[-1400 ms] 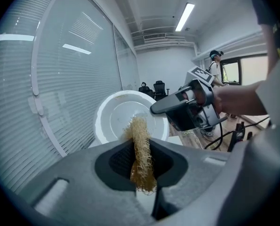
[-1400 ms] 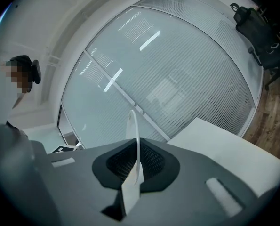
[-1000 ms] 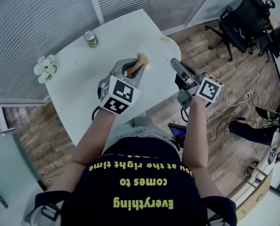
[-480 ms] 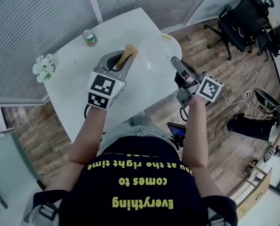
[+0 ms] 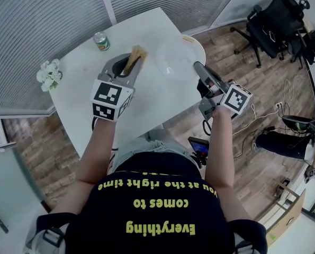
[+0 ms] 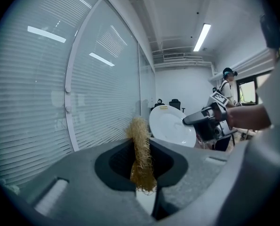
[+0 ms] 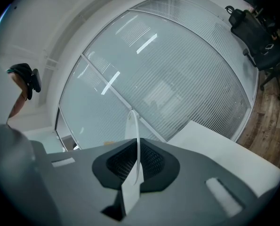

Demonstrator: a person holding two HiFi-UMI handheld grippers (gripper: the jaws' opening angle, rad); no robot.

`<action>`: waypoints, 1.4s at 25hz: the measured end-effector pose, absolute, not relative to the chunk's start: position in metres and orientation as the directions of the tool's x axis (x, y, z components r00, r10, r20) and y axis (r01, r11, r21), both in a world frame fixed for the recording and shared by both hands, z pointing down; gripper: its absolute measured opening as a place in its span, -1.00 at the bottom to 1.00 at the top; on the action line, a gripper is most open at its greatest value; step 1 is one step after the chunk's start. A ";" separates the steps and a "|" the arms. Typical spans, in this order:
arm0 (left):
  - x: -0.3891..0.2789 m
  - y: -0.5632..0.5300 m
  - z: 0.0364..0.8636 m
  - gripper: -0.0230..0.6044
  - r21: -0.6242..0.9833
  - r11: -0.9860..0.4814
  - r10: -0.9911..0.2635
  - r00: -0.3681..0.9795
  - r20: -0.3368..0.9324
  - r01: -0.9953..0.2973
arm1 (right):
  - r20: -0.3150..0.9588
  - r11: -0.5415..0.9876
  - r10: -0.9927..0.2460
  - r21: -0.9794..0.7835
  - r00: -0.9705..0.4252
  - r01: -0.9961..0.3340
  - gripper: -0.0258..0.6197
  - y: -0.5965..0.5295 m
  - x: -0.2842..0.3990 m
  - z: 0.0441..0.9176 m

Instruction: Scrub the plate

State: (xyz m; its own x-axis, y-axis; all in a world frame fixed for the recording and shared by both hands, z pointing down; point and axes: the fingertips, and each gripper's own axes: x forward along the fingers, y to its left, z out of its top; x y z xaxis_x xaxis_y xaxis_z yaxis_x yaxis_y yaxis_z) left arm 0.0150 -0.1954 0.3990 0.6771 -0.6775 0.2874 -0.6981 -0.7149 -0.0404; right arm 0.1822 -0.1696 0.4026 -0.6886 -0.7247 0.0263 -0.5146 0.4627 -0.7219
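In the head view my right gripper (image 5: 198,68) is shut on the rim of a white plate (image 5: 173,57) and holds it tilted over the table's far right corner. In the right gripper view the plate (image 7: 136,147) stands edge-on between the jaws. My left gripper (image 5: 129,66) is shut on a tan fibrous scrubber (image 5: 134,56), which sticks out past the jaws, left of the plate and apart from it. From the left gripper view the scrubber (image 6: 140,154) stands upright between the jaws, with the plate (image 6: 171,125) and right gripper (image 6: 210,122) beyond it to the right.
A white table (image 5: 88,94) carries a green can (image 5: 100,42) at its far edge and a small bunch of white flowers (image 5: 48,74) at the left. Glass walls with blinds stand behind. Black office chairs (image 5: 280,20) and floor cables (image 5: 263,112) lie to the right.
My left gripper has carried the scrubber to the left and farther away, off the plate. The plate's face now shows uncovered. The right gripper has kept still.
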 end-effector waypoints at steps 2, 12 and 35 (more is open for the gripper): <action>0.011 -0.199 0.397 -0.77 -0.045 -0.704 -0.690 0.667 0.282 -0.709 | 0.030 0.459 -0.733 -0.716 -0.680 -0.527 -0.88 -0.172 0.186 0.402; -0.024 -0.215 0.398 -0.77 0.000 -0.622 -0.755 0.600 0.264 -0.783 | 0.067 0.492 -0.777 -0.557 -0.626 -0.670 -0.88 -0.176 0.197 0.392; -0.050 -0.221 0.374 -0.77 -0.027 -0.543 -0.834 0.536 0.130 -0.839 | -0.060 0.396 -0.918 -0.175 -0.391 -0.902 -0.88 -0.176 0.226 0.332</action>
